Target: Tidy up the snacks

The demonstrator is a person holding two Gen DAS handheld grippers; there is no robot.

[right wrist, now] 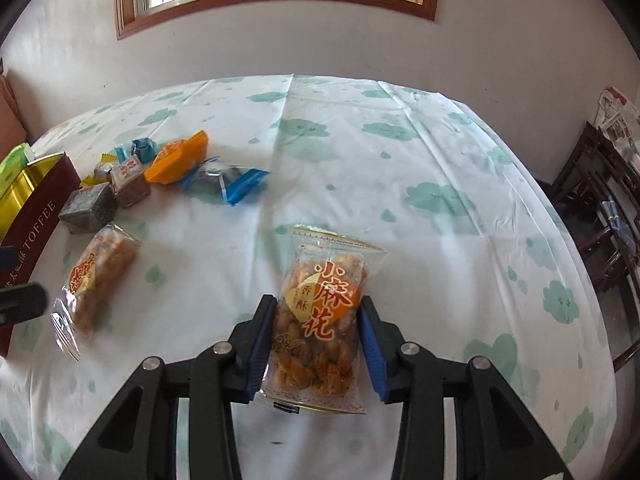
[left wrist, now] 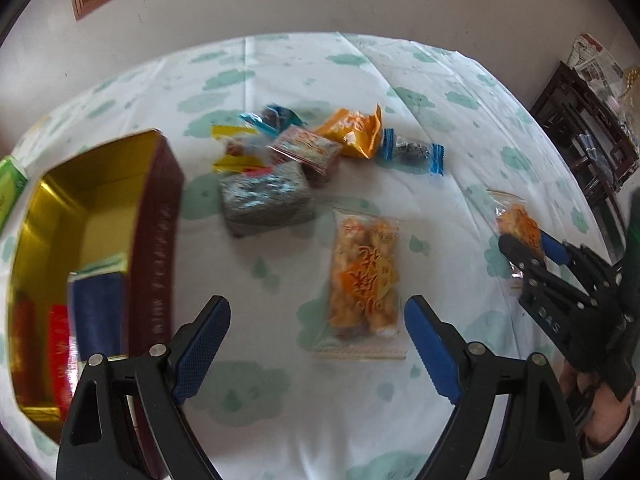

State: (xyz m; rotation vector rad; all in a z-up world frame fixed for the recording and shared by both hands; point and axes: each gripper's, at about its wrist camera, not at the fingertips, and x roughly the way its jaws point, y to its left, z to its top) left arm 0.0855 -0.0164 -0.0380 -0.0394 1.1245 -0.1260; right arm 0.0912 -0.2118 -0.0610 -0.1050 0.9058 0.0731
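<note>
My right gripper (right wrist: 316,328) is shut on a clear packet of fried twists (right wrist: 320,320) and holds it above the table; both show at the right of the left wrist view (left wrist: 520,228). My left gripper (left wrist: 316,336) is open and empty, hovering over a second twist packet (left wrist: 364,276) that lies flat on the tablecloth (left wrist: 400,100), also seen in the right wrist view (right wrist: 96,276). A dark red toffee box (left wrist: 156,240) with a gold inside stands open at the left and holds a few packets. A pile of small wrapped snacks (left wrist: 304,148) lies beyond.
A green box (left wrist: 8,188) sits left of the toffee box. A grey block-shaped packet (left wrist: 264,196) lies nearest the box. A dark wooden chair (right wrist: 608,208) stands off the table's right side. The wall and a window are behind the table.
</note>
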